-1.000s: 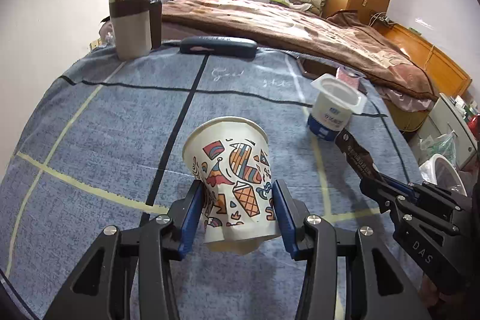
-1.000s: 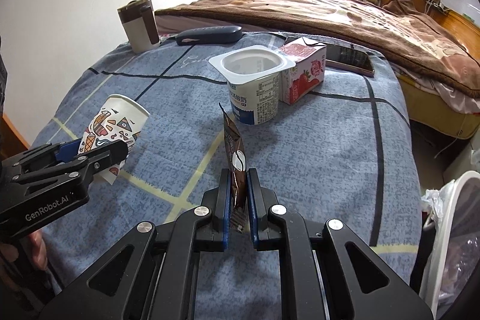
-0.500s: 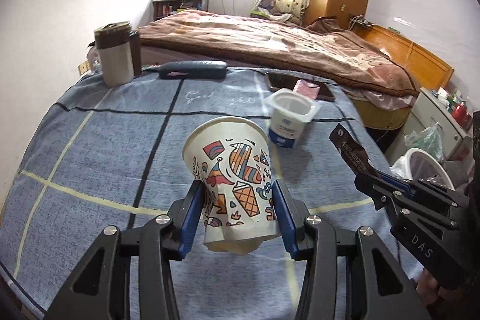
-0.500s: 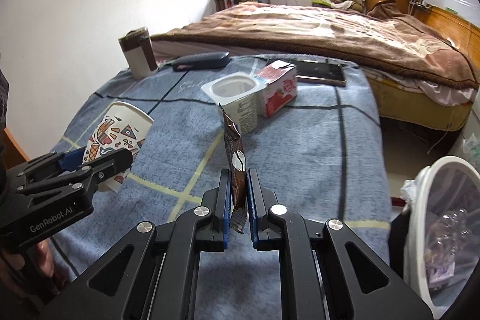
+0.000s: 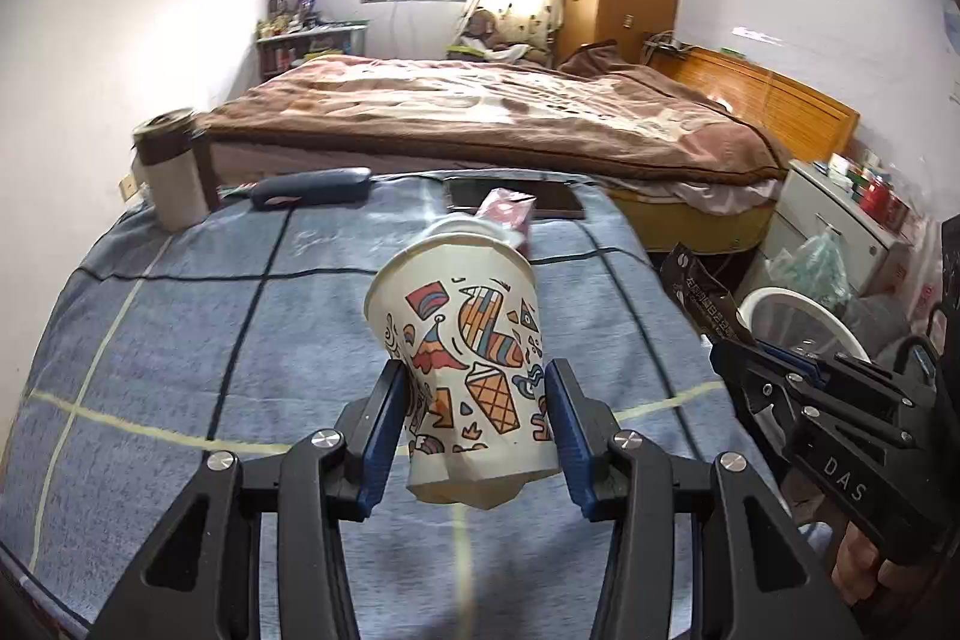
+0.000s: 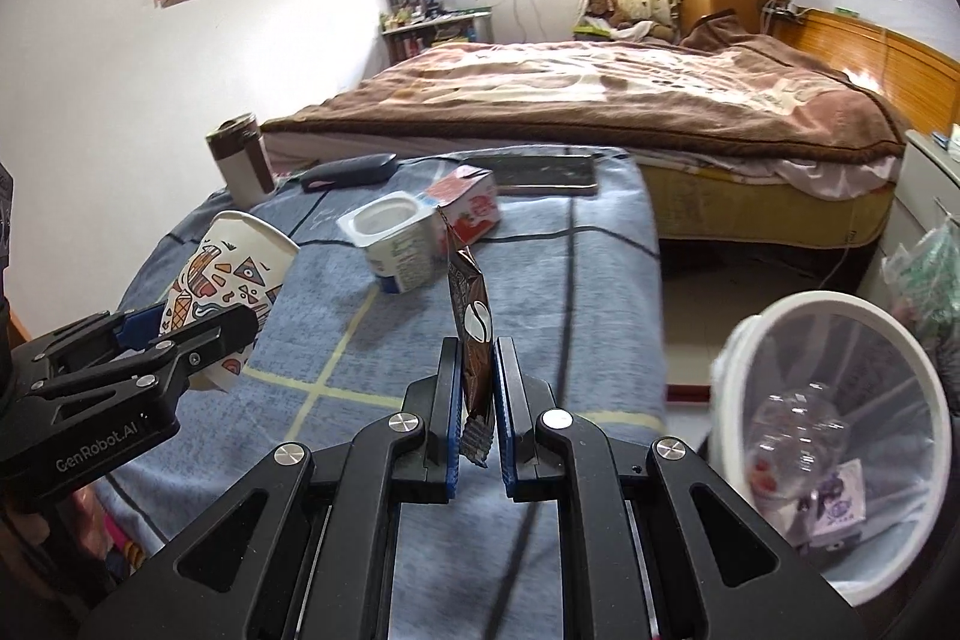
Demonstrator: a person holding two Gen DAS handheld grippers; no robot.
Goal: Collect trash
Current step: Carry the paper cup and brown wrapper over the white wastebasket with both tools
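Observation:
My left gripper (image 5: 474, 394) is shut on a patterned paper cup (image 5: 462, 340), held tilted above the blue cloth-covered table (image 5: 180, 340); the same cup (image 6: 225, 280) shows at the left of the right wrist view. My right gripper (image 6: 477, 370) is shut on a brown coffee sachet (image 6: 471, 316) that stands upright between the blue pads. That sachet (image 5: 702, 298) also shows at the right of the left wrist view. A white yoghurt pot (image 6: 393, 244) and a red carton (image 6: 471, 205) stand on the table. A white trash bin (image 6: 840, 400) with a liner sits on the floor to the right.
A brown-and-cream tumbler (image 5: 171, 178), a dark case (image 5: 312, 184) and a phone (image 5: 516, 196) lie at the table's far edge. Beyond it is a bed with a brown blanket (image 5: 480, 118). A white cabinet (image 5: 840, 214) and bags stand right of the bin (image 5: 792, 316).
Both grippers have risen and swung to the right with the cup and the sachet still held. The trash bin has come well into the right wrist view.

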